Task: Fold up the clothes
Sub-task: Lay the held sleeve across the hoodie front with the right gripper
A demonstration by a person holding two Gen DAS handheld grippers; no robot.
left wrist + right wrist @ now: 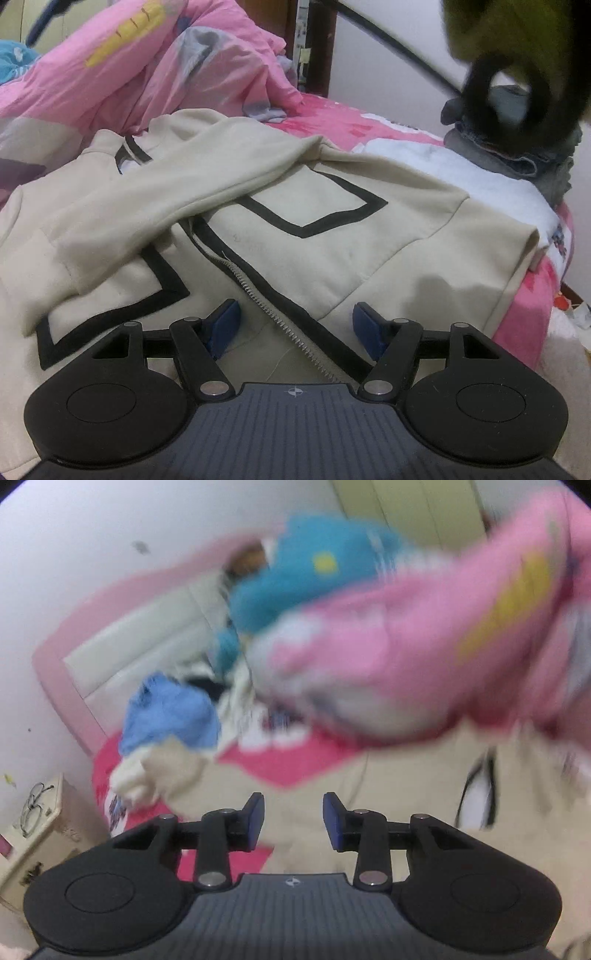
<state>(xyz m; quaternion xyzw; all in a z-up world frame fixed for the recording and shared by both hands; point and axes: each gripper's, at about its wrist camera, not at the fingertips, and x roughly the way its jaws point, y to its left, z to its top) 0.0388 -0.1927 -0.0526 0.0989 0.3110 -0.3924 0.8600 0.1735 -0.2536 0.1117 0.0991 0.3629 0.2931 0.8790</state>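
A cream zip-up jacket with black diamond outlines lies spread on the bed, one sleeve folded across its chest. My left gripper is open and empty just above the jacket's zipper near the hem. My right gripper is open and empty over cream fabric of the same jacket; that view is motion-blurred.
A pink quilt is bunched behind the jacket and also shows in the right wrist view. Grey and denim clothes sit at the bed's far right. Blue clothes, a blue plush and a cream nightstand lie left.
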